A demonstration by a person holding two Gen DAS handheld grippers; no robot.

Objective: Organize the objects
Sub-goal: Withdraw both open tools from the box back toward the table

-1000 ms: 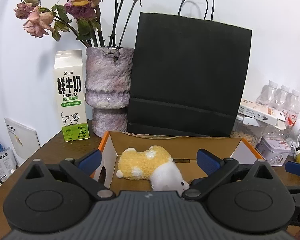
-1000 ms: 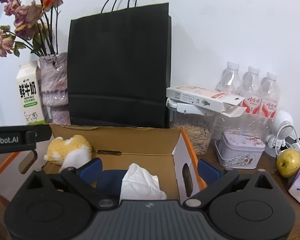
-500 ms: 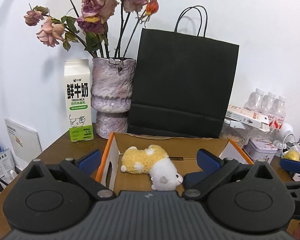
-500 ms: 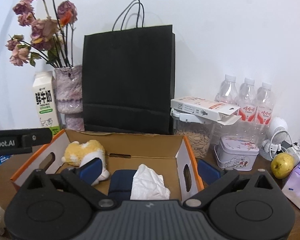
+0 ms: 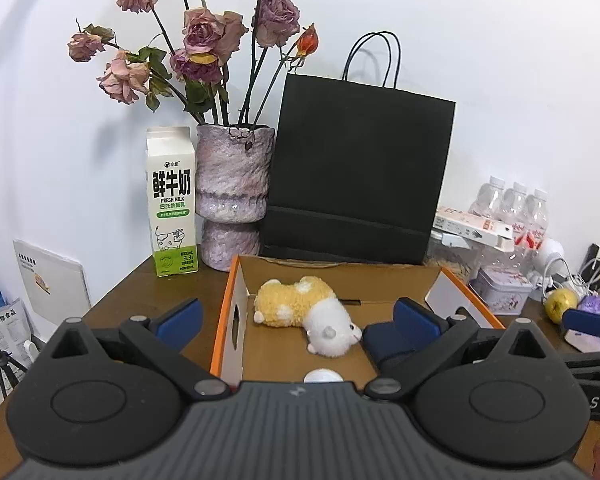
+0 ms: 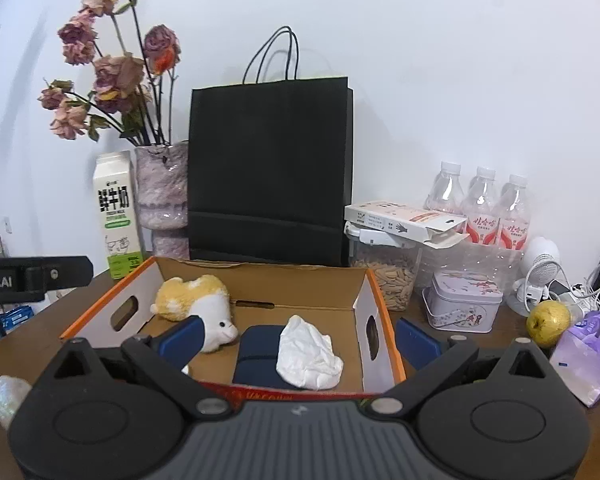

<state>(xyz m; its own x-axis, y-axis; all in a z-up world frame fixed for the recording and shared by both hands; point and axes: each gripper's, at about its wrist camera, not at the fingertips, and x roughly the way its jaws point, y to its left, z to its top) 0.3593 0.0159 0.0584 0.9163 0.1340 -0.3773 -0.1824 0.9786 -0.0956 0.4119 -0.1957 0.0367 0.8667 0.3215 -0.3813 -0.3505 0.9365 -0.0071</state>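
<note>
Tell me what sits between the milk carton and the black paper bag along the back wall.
The purple vase of dried roses stands between the milk carton and the black paper bag; the left wrist view shows it best.

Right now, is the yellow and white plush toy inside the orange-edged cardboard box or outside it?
Inside. The yellow and white plush toy lies on the floor of the orange-edged cardboard box, near its left wall.

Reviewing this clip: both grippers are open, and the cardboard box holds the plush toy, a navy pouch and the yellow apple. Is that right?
Not quite. The apple sits on the table right of the box; the right wrist view shows a crumpled white tissue inside instead. The rest holds.
</note>
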